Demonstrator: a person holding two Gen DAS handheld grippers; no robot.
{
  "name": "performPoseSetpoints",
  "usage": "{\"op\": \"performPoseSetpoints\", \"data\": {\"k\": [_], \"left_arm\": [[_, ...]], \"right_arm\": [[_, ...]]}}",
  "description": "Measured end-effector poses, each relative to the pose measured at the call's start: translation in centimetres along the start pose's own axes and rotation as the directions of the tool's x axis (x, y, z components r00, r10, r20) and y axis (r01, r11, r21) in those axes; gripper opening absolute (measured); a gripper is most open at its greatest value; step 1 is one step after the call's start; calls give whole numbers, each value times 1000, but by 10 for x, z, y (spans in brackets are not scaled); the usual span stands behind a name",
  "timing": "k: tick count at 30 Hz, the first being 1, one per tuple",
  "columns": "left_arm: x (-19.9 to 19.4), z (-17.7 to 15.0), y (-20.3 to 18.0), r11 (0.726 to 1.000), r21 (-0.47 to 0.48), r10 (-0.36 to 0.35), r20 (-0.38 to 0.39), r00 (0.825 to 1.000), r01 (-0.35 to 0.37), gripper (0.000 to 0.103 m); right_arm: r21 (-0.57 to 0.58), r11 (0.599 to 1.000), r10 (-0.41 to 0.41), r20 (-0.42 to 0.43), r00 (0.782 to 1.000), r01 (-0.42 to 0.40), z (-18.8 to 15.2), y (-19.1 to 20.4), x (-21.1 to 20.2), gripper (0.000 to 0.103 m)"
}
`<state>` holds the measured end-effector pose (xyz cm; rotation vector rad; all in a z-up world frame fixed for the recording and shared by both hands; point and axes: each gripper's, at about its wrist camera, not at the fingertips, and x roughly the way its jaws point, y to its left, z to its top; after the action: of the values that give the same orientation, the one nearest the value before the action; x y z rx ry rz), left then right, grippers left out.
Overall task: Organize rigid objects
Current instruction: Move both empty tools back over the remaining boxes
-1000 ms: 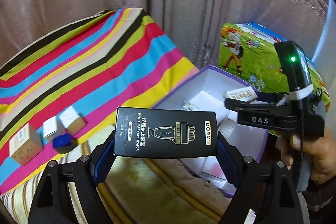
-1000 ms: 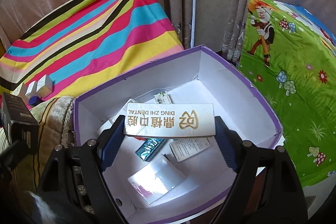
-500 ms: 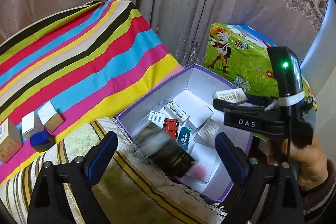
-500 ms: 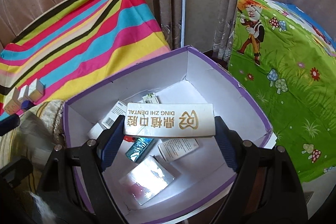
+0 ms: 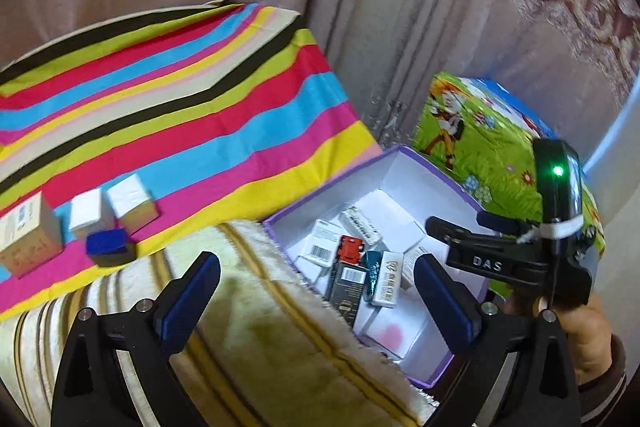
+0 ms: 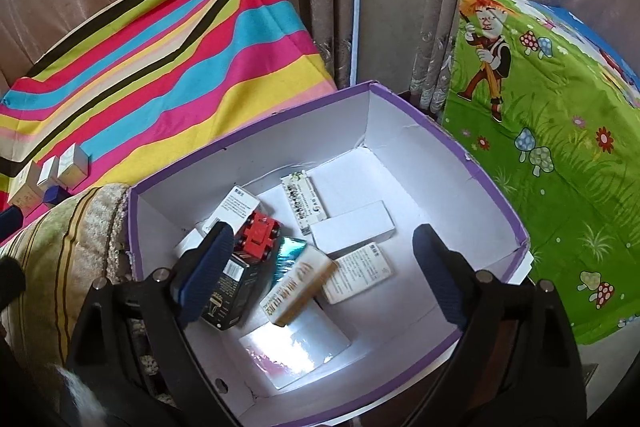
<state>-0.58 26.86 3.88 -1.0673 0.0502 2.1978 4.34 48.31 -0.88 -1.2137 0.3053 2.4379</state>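
A purple-rimmed white box (image 6: 496, 203) (image 5: 424, 163) holds several small packages. The black DORMI box (image 6: 232, 287) (image 5: 346, 285) lies inside at its left. The white DING ZHI DENTAL box (image 6: 298, 287) (image 5: 387, 279) lies tilted beside it, next to a red toy truck (image 6: 260, 233) (image 5: 349, 249). My left gripper (image 5: 316, 303) is open and empty over the beige cushion. My right gripper (image 6: 320, 267) is open and empty above the box; its body shows in the left wrist view (image 5: 504, 259).
Several small boxes, white (image 5: 132, 203), tan (image 5: 28, 233) and blue (image 5: 110, 247), stand on the striped cloth (image 5: 180, 115). A beige cushion (image 5: 280, 347) lies left of the box. A green cartoon-print cover (image 6: 560, 131) is at right. Curtains hang behind.
Both grippers opened. The black box dropped from the left gripper into the purple box, then the white dental box dropped from the right gripper beside it.
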Motion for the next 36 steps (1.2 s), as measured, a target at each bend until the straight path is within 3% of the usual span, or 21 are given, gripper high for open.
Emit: {"op": "performPoseSetpoints", "data": {"k": [15,36], "left_arm": [[-39,-10,67,987,-150,65,83,994,-52,99],[-84,-51,164,915,-384,171,100,980,-121,98]], "right_arm": [[-86,995,54,11,998,-53,0,47,-13,93],[-185,956,224,-41,974,-228,-3,130,-23,93]]}}
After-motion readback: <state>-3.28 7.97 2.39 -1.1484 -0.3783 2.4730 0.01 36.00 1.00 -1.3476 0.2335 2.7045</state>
